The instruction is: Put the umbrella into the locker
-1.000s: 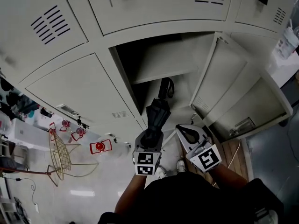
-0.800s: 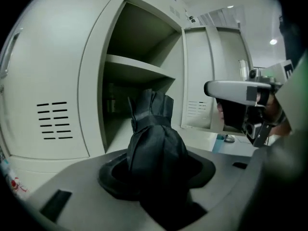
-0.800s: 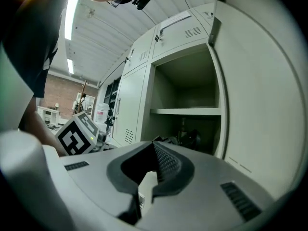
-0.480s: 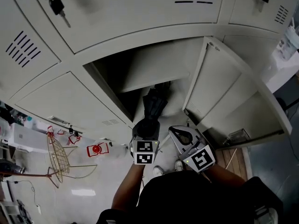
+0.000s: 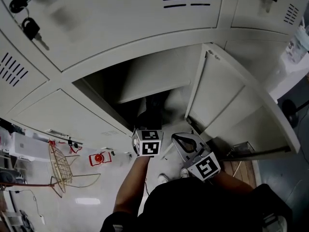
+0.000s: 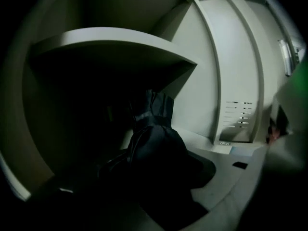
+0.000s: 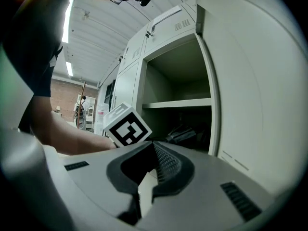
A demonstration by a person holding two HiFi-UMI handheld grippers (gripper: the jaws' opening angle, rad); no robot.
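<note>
The black folded umbrella (image 5: pixel 153 108) lies inside the open locker compartment (image 5: pixel 161 74), below its shelf (image 5: pixel 145 94). My left gripper (image 5: pixel 146 129) is at the compartment's mouth, shut on the umbrella's near end, its marker cube facing the head camera. In the left gripper view the umbrella (image 6: pixel 154 141) fills the dark space under the shelf (image 6: pixel 110 37). My right gripper (image 5: pixel 182 140) hangs just right of the left one, outside the locker, shut and holding nothing. The right gripper view shows the right gripper (image 7: pixel 153 150), the left gripper's cube (image 7: pixel 126 125) and the umbrella (image 7: pixel 185 134).
The compartment's door (image 5: pixel 219 100) stands swung open to the right, and a lower door (image 5: pixel 263 129) is open too. Keys on a padlock (image 5: pixel 26 25) hang from the upper left locker. A wire rack (image 5: pixel 60 166) and a red object (image 5: pixel 99 157) lie on the floor at left.
My left gripper has moved forward with the umbrella, which has gone from the locker's mouth to deep under the shelf. The right gripper has barely shifted.
</note>
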